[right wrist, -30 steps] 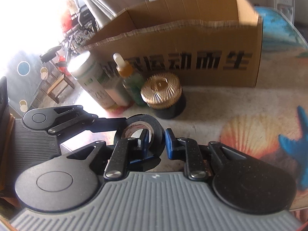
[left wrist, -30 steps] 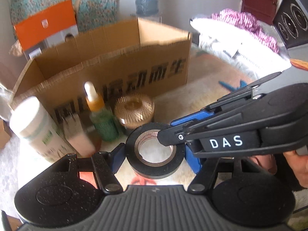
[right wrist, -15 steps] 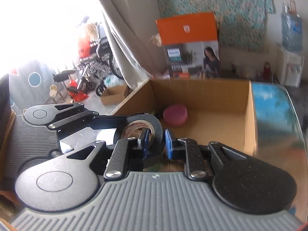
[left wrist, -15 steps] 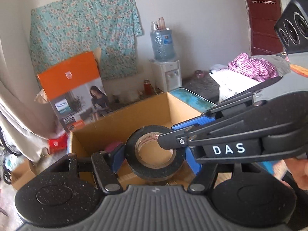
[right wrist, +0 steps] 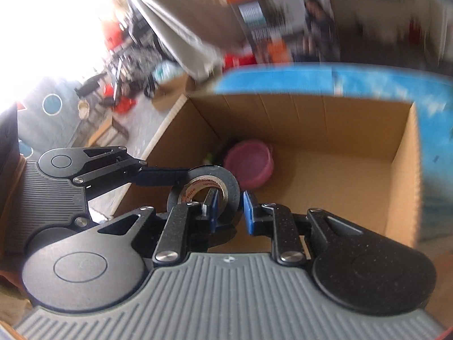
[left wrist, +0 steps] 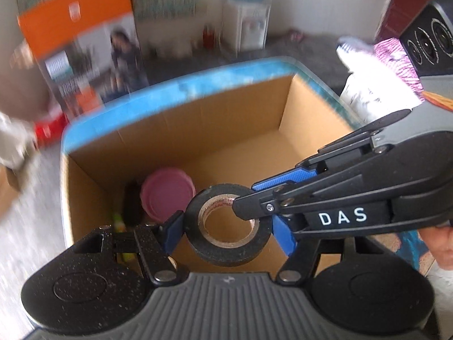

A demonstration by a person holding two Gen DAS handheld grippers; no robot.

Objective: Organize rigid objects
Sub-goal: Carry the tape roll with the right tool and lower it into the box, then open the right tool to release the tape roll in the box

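Note:
A black roll of tape (left wrist: 226, 226) hangs in the air over an open cardboard box (left wrist: 226, 130). My left gripper (left wrist: 226, 232) is shut on the roll across its outer sides. My right gripper (right wrist: 228, 209) is shut on the roll's wall (right wrist: 230, 187), one blue finger (right wrist: 213, 208) through its hole, the other outside. In the left wrist view the right gripper (left wrist: 254, 198) reaches in from the right. A pink round container (left wrist: 167, 192) lies on the box floor (right wrist: 325, 175) at the left; it also shows in the right wrist view (right wrist: 249, 164).
The box stands on a table with a blue sea-pattern cover (right wrist: 311, 79). An orange product box (left wrist: 73, 28) stands behind it. A dark object and something green (left wrist: 120, 221) lie beside the pink container. A speaker (left wrist: 427, 42) is at the far right.
Both grippers have carried the tape up from the table in front of the box to a spot above the box opening, and now tilt down so the box floor shows. Both grips are unchanged.

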